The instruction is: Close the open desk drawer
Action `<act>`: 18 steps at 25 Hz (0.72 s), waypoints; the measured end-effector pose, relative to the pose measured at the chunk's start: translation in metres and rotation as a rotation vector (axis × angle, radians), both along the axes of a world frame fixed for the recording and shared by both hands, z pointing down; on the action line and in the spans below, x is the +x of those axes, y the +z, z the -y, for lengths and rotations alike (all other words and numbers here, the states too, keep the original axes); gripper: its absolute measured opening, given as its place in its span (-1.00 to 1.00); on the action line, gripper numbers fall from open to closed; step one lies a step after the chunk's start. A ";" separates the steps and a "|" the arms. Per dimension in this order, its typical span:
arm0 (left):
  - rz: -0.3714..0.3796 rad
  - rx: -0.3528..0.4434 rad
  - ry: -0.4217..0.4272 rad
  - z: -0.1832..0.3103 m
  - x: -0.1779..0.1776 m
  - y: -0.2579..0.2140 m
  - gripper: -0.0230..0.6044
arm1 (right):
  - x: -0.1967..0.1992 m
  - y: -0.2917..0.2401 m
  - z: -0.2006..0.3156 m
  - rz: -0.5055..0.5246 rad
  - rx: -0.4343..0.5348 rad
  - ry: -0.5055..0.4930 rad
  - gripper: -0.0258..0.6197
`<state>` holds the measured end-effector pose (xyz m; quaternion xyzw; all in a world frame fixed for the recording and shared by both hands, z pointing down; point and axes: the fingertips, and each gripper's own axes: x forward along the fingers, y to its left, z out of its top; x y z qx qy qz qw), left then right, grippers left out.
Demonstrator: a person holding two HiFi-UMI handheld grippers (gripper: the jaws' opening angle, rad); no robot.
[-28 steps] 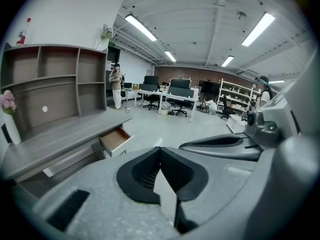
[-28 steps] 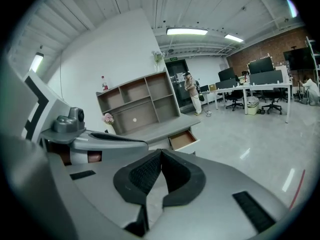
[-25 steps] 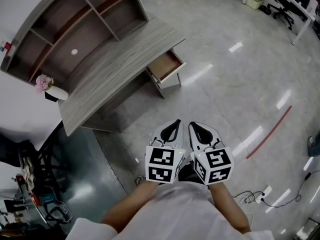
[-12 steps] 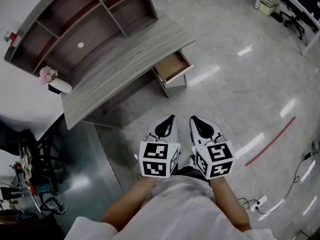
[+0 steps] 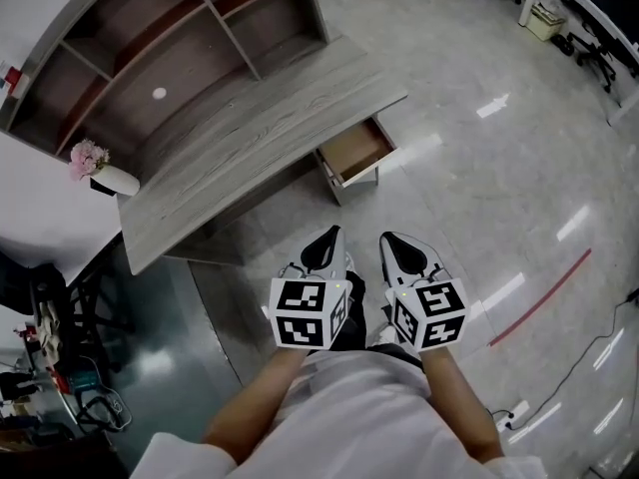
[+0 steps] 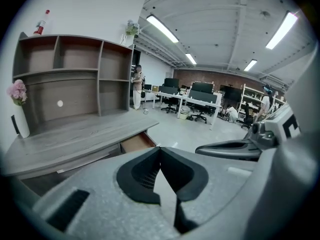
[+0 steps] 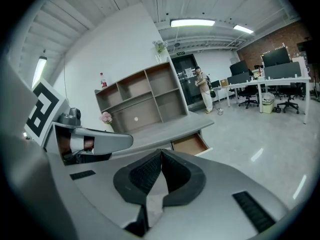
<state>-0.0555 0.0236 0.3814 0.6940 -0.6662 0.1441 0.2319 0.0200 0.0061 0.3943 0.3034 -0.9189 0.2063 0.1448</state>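
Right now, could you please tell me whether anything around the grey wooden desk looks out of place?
Only the brown-lined desk drawer: it stands pulled out from under the grey wooden desk, at its right end in the head view, and appears empty. The white vase of pink flowers stands upright.

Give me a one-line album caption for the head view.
Left gripper and right gripper, both shut, face a grey desk with its drawer open.
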 end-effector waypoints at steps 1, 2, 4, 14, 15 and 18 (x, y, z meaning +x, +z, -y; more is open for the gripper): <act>-0.006 -0.005 0.004 0.008 -0.005 0.004 -0.92 | -0.005 0.007 0.008 -0.002 -0.016 0.003 -0.92; -0.013 -0.010 0.008 0.016 -0.010 0.009 -0.92 | -0.010 0.014 0.016 -0.004 -0.032 0.006 -0.92; -0.025 -0.020 0.018 0.033 -0.019 0.020 -0.91 | -0.021 0.029 0.032 -0.003 -0.064 0.014 -0.92; -0.057 -0.070 0.117 0.124 -0.060 0.064 -0.92 | -0.069 0.103 0.120 0.095 -0.243 0.120 -0.92; -0.058 -0.074 0.127 0.132 -0.063 0.069 -0.92 | -0.073 0.111 0.126 0.112 -0.258 0.127 -0.92; -0.059 -0.088 0.154 0.153 -0.072 0.082 -0.92 | -0.082 0.136 0.142 0.175 -0.324 0.153 -0.92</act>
